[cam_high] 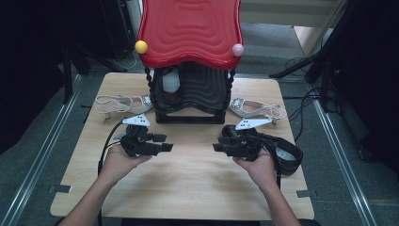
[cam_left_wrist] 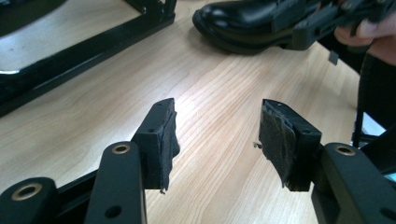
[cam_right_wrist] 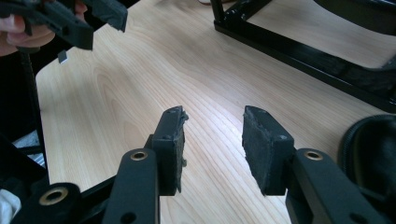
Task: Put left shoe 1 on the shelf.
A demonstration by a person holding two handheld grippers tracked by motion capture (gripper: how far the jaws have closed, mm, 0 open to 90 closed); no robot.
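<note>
With both the left gripper [cam_high: 165,143] and right gripper [cam_high: 217,147] hovering released and empty over the pale wooden tabletop [cam_high: 188,183], the right should reach the glossy black leather boot [cam_high: 282,153] lying just beside it, jaws straddling the shaft.

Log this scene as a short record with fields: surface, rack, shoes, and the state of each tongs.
surface: wooden table, bare between the two hands
rack: black shoe rack with a red wavy top, at the far middle of the table
shoes: one white sandal left of the rack, another white sandal right of it, a black shoe by the right hand
left tongs: open, nothing between the jaws, low over the table
right tongs: open, nothing between the jaws, beside the black shoe
</note>
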